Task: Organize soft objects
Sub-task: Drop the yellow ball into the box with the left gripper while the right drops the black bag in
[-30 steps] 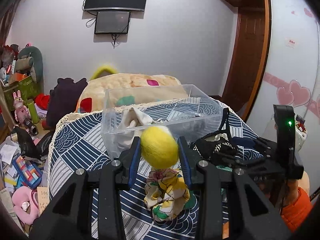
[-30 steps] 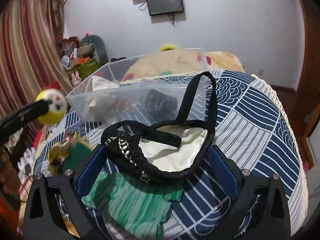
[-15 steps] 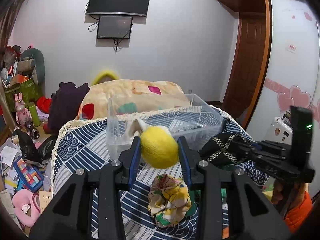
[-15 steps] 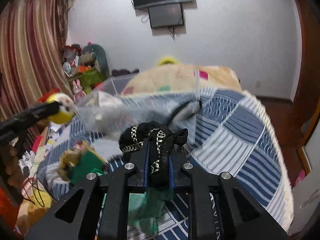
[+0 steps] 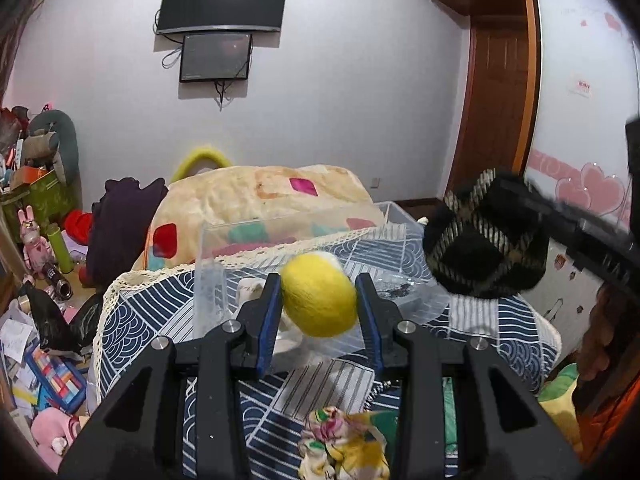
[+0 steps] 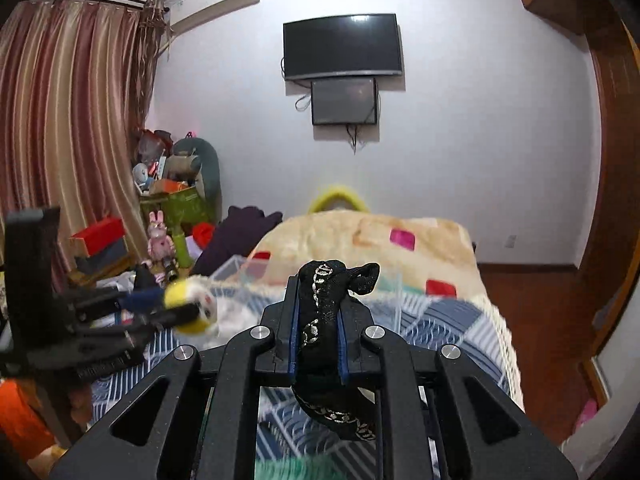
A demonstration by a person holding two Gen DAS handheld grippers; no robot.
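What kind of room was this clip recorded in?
Most likely a lived-in bedroom: a bed with a patterned quilt and blanket, a wall-mounted TV, and striped curtains beside piled toys and clutter.

A yellow plush ball (image 5: pixel 319 299), round and fuzzy with a white patch at its top, sits mid-frame in the left wrist view, pinched on both sides. Behind it stands a clear plastic bin (image 5: pixel 304 240), upright and open-topped, with pale cloth inside. A black garment (image 6: pixel 326 316) with silver patterned trim is bunched upright at the centre of the right wrist view. A floral scrunchie (image 5: pixel 344 446) lies crumpled at the bottom edge, touching a green cloth (image 5: pixel 448 412).
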